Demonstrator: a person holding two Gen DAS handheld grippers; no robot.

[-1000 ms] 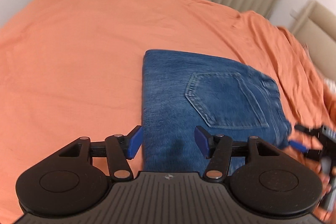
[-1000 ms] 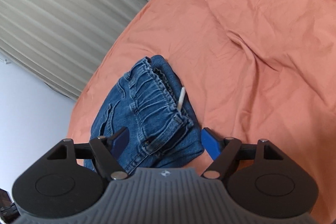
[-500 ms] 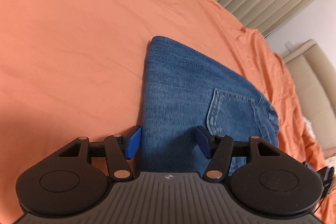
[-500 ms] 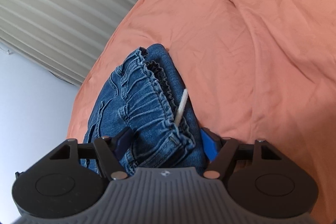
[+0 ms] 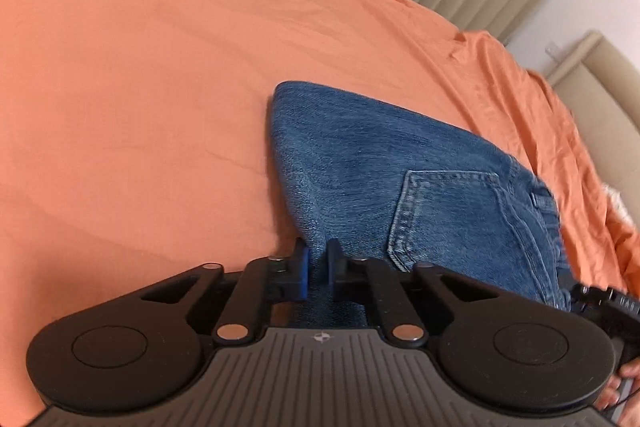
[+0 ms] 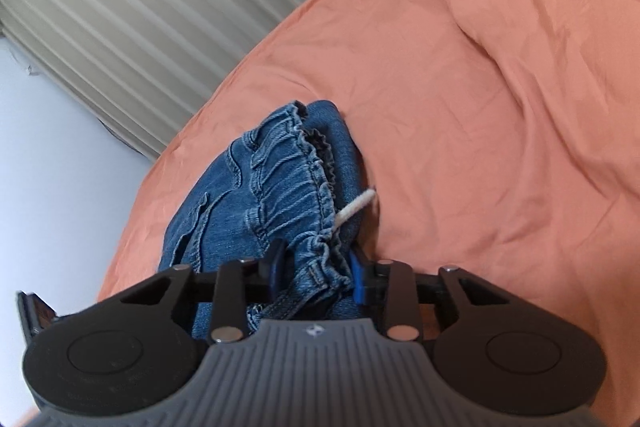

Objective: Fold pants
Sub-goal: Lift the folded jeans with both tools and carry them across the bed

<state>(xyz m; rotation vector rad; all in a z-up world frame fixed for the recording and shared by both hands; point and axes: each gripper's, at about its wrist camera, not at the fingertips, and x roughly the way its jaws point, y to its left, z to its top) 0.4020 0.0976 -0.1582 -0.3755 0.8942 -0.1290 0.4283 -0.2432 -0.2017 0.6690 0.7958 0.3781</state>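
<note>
1 pants | L tongs pinching denim | R tongs closing on waistband

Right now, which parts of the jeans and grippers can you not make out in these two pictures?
- Left wrist view: the near edge of the jeans is hidden behind the left gripper, which is pinched shut on the denim.
- Right wrist view: the near part of the waistband disappears behind the right gripper; its jaws are closing around the gathered fabric, but contact is unclear.
- Left wrist view: the other gripper is cut off by the right edge.
- Right wrist view: where the white drawstring begins is hidden in folds.
</note>
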